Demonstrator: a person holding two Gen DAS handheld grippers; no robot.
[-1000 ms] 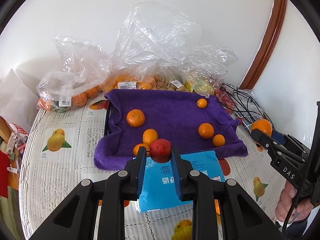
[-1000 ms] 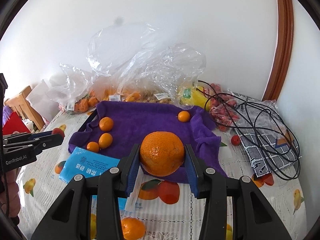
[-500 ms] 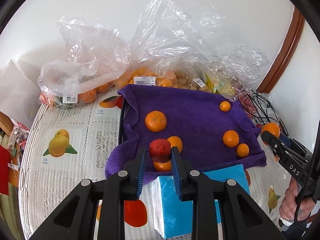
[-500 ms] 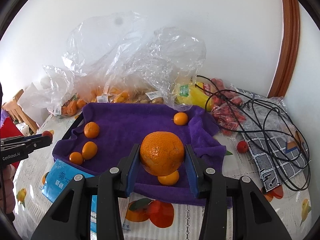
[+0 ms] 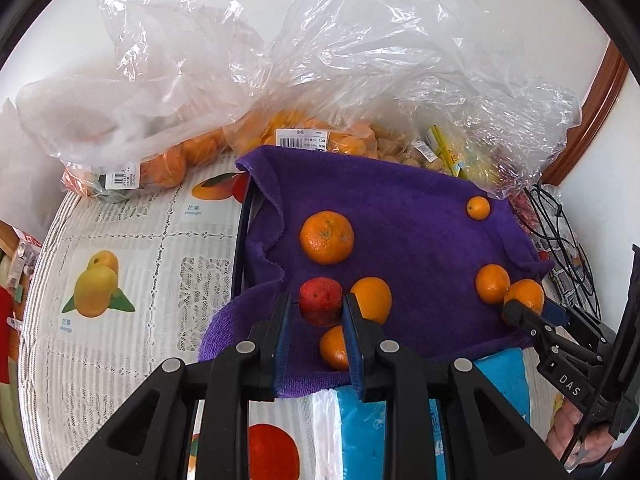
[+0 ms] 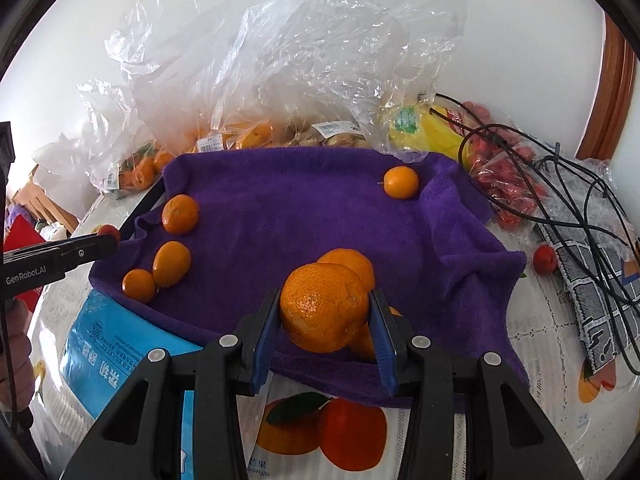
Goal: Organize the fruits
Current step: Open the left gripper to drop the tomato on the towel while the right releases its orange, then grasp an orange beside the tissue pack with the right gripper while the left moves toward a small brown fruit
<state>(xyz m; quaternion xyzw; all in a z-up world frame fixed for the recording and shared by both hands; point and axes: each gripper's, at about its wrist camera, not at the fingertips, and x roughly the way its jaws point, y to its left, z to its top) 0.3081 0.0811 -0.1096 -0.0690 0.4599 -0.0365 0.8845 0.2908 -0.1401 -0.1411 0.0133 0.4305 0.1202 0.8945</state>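
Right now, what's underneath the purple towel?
A black tray rim shows at the purple towel's left edge, so the towel seems to line a tray. The towel's front edge overlaps a blue packet. The tray's inside is covered.

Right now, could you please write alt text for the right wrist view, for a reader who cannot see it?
The right gripper holds a large orange just above the near edge of a purple towel where several smaller oranges lie scattered. Clear plastic bags of fruit pile up behind the towel, and tangled black cables lie to the right.
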